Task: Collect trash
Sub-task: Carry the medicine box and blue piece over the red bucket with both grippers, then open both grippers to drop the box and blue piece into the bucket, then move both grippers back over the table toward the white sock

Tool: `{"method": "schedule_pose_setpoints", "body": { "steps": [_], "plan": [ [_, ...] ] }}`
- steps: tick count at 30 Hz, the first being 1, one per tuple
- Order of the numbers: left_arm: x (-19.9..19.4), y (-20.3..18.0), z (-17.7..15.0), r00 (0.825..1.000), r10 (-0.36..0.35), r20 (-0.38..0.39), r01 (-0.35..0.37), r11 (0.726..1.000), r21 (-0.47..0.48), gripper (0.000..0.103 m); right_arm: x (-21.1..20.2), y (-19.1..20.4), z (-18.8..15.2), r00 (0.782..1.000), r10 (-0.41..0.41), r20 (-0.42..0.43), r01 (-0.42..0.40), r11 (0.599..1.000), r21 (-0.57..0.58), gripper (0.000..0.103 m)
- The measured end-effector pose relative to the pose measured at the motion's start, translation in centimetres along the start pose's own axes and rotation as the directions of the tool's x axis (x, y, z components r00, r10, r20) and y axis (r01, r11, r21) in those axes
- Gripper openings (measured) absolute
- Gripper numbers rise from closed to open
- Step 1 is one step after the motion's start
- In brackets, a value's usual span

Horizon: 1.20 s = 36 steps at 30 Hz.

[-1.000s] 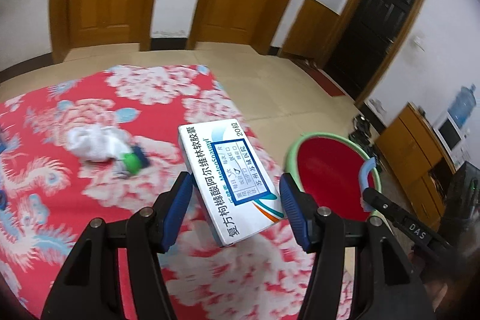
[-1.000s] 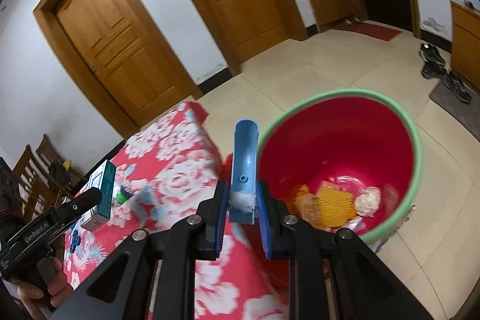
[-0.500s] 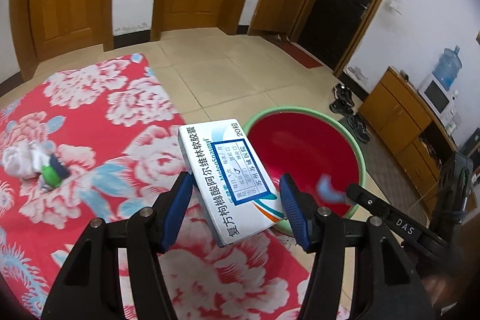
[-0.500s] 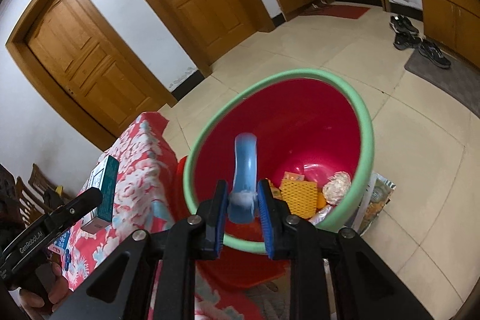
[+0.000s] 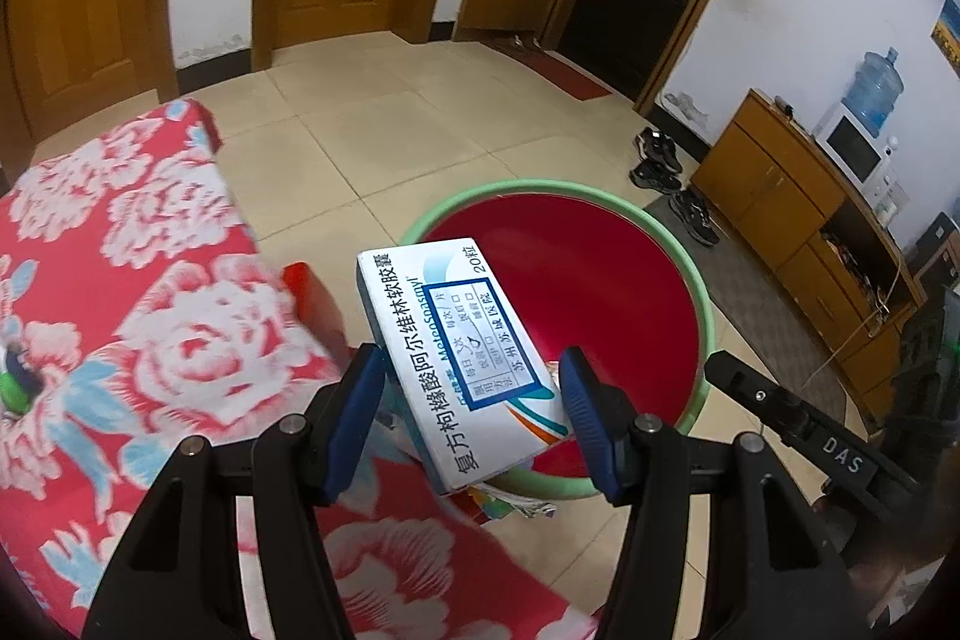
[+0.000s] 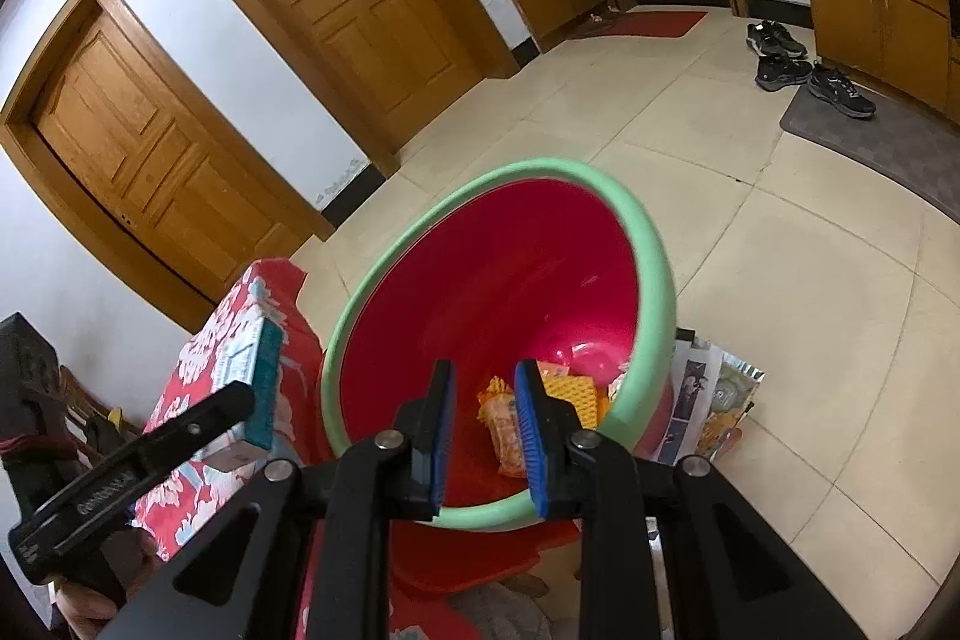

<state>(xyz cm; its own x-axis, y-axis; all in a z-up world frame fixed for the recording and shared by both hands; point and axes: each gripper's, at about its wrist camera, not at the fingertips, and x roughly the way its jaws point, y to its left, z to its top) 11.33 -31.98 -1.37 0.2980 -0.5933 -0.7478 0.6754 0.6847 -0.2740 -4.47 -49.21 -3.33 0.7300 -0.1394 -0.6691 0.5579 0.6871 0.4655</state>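
Gripping the medicine box [image 5: 462,364] between its blue pads, our left gripper [image 5: 474,418] holds it tilted above the near rim of the red basin [image 5: 600,280]. Our right gripper [image 6: 483,436] hangs over that basin too, jaws narrowly parted with nothing between them. The risk, we'd say: much of the box sits over the near rim rather than the hollow, so letting go now could clip the green rim and tip it onto the floor or back toward the floral cloth [image 5: 150,316] beside the basin. Inside the basin lie orange snack wrappers [image 6: 510,424] and a yellow packet [image 6: 579,394].
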Motion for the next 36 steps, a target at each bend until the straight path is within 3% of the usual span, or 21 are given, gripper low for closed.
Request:
{"method": "schedule_pose_setpoints", "body": {
  "steps": [9,16,28,36],
  "plan": [
    [1.8,-1.4,0.6,0.999,-0.051,-0.017,0.051,0.999,0.009,0.060,-0.4,-1.2,-0.1,1.000,-0.012,0.014,0.012,0.999,0.031,0.024],
    [1.4,-1.1,0.7,0.999,-0.039,-0.012,0.039,0.999,-0.003,0.060,-0.3,-1.3,0.0,1.000,-0.009,0.006,0.009,0.999,0.034,0.027],
    [-2.4,2.6,0.5,0.999,0.021,0.046,-0.018,0.998,-0.068,0.060,-0.4,0.8,-0.4,1.000,0.014,0.005,-0.014,1.000,0.002,0.044],
    [-5.2,6.8,0.3,0.992,0.095,0.083,-0.084,0.988,-0.128,0.060,-0.6,2.8,-0.6,1.000,0.031,0.001,-0.031,0.999,-0.034,0.048]
  ]
}}
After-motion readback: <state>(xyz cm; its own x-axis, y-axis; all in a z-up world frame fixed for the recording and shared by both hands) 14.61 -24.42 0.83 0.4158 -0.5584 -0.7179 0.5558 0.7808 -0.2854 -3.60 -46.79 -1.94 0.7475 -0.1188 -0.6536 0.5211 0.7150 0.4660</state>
